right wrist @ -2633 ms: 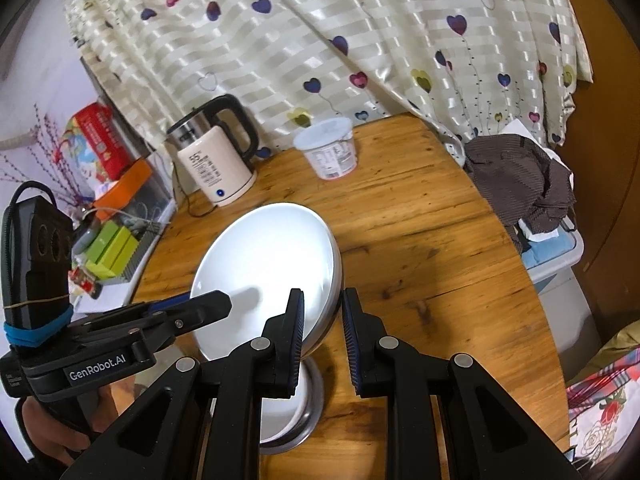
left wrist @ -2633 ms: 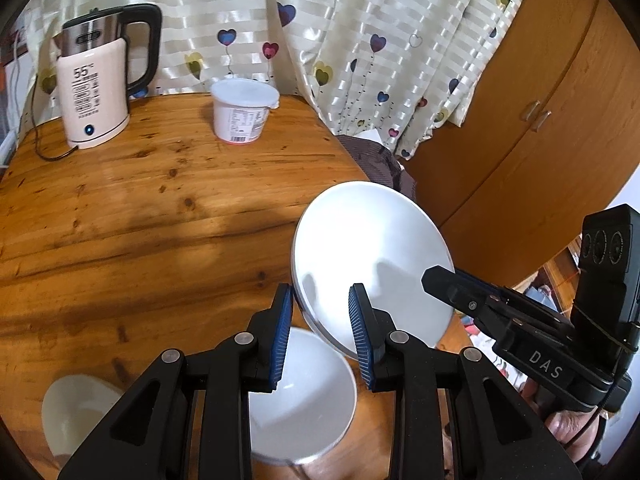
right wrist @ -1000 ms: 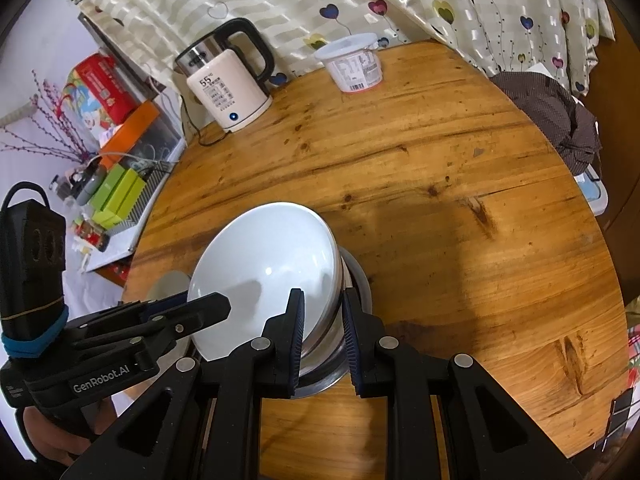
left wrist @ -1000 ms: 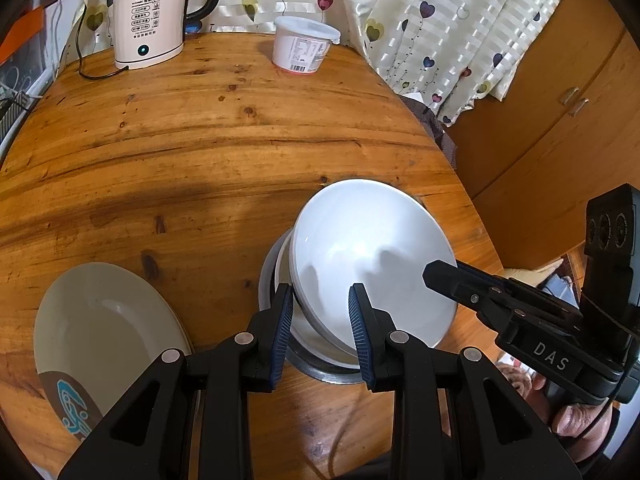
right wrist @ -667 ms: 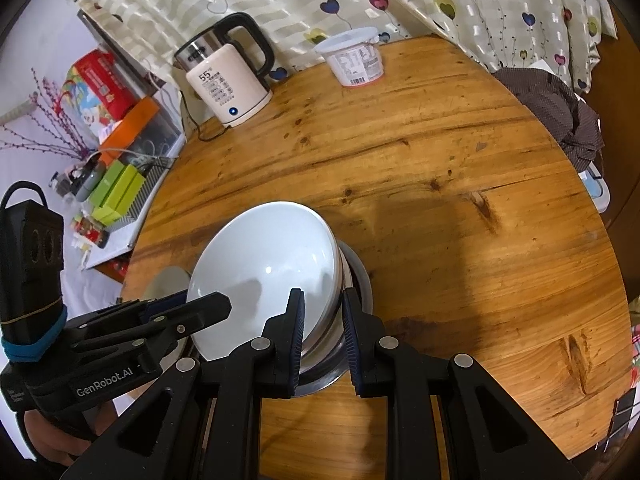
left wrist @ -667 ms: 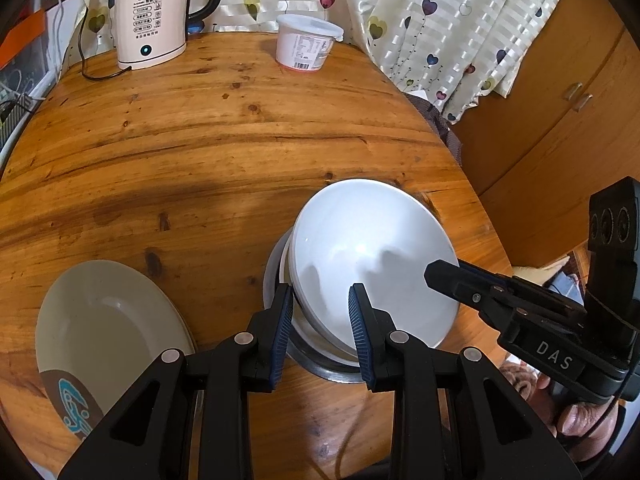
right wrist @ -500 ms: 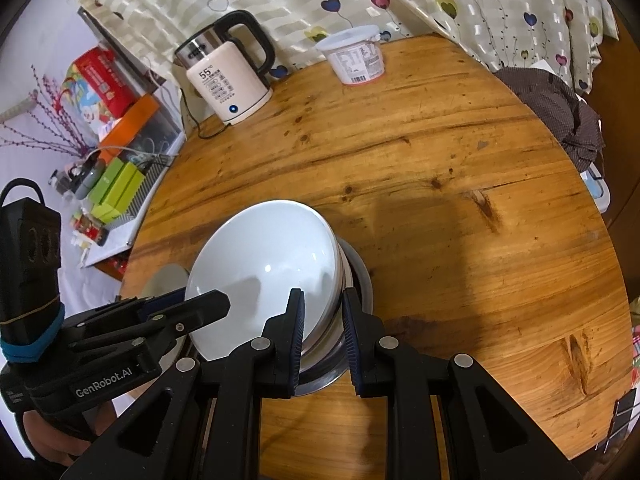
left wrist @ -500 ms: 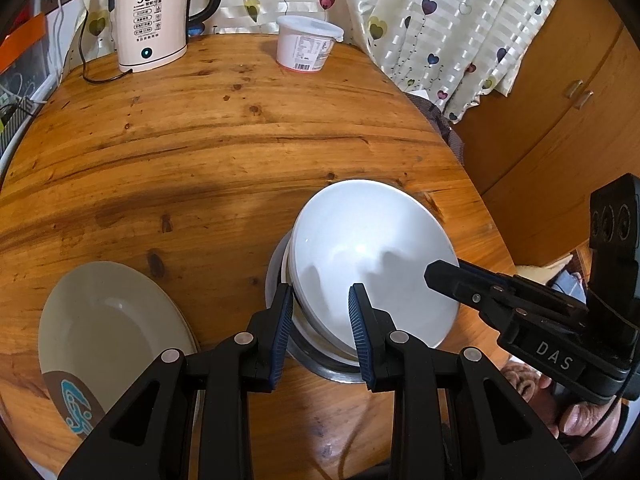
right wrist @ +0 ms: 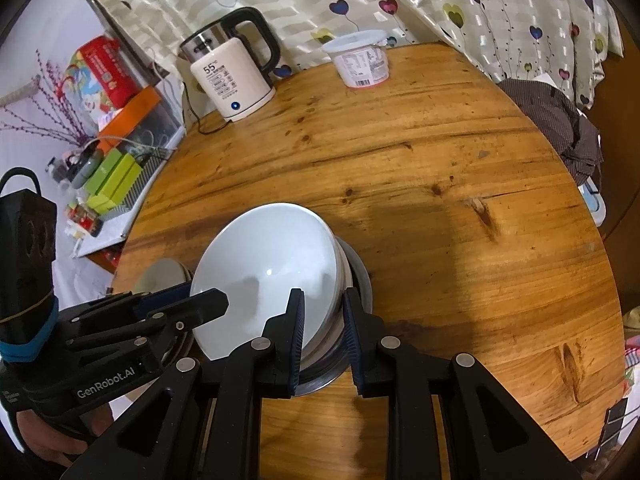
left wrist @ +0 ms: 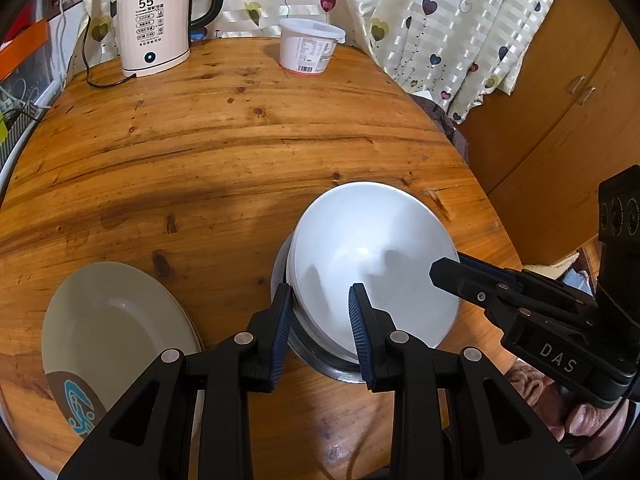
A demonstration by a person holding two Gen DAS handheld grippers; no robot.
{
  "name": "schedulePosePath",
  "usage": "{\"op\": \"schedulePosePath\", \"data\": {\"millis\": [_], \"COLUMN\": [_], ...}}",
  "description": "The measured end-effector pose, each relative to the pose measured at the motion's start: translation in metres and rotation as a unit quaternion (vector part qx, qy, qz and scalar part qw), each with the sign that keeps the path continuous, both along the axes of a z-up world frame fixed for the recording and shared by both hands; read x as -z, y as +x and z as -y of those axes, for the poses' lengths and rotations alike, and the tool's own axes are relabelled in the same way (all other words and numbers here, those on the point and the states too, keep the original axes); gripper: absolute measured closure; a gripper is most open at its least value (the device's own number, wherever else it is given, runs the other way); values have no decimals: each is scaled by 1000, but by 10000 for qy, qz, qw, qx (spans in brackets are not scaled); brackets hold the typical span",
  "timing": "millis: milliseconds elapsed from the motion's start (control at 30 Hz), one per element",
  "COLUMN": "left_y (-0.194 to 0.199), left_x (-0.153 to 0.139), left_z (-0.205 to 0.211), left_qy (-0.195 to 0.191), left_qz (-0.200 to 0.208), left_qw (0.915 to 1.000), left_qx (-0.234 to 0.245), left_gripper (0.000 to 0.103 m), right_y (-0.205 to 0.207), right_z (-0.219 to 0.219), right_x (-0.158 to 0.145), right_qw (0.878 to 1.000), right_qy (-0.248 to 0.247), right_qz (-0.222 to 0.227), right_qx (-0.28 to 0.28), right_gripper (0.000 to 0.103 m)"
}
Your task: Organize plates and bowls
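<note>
- Left gripper (left wrist: 318,300) and right gripper (right wrist: 322,306) each straddle opposite rims of a white bowl (left wrist: 372,268); whether either pair of jaws presses it is unclear.
- The bowl sits tilted in a stack on the wooden table (left wrist: 224,152).
- A beige plate (left wrist: 116,332) lies just left.
- Far edge: kettle (left wrist: 156,24), plastic tub (left wrist: 310,46).

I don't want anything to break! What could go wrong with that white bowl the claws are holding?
The white bowl sits tilted on the stack in the metal bowl, so it might slide or clatter if the left claw and right claw let go unevenly. The stack also stands close to the table edge, so a nudge could push it off.
</note>
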State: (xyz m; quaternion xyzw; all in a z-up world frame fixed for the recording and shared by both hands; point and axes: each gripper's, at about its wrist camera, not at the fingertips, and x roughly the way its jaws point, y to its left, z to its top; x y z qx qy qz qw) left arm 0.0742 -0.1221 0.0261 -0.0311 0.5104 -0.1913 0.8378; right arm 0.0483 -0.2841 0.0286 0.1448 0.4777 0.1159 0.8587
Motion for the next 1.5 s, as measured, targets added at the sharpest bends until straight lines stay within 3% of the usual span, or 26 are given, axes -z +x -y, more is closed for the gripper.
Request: {"op": "schedulePosePath", "data": {"millis": [633,867,1100,1500], "left_y": [-1,0,2,4], "left_x": [5,3,4,8], "left_z": [-15,-28,-44,-67], "left_qy": [-476,-601,-882,-1151], "left_qz": [146,215,180,84], "left_qw": [9988,9979,9957,9924], "left_qx": [-21,-140,-234,-425], "left_gripper": [73,73,73,73], "right_y": [-2,-7,-9,-10], "right_z": [3,11,29,60], "right_x": [0,-8,-16,-6], "right_qw": [9997,9984,9970,9954], "right_qy": [67,172,310,839], "right_qz": [132,460,704,438], "right_qx": [-169,-275,-116,142], "right_gripper": [82,82,75,75]}}
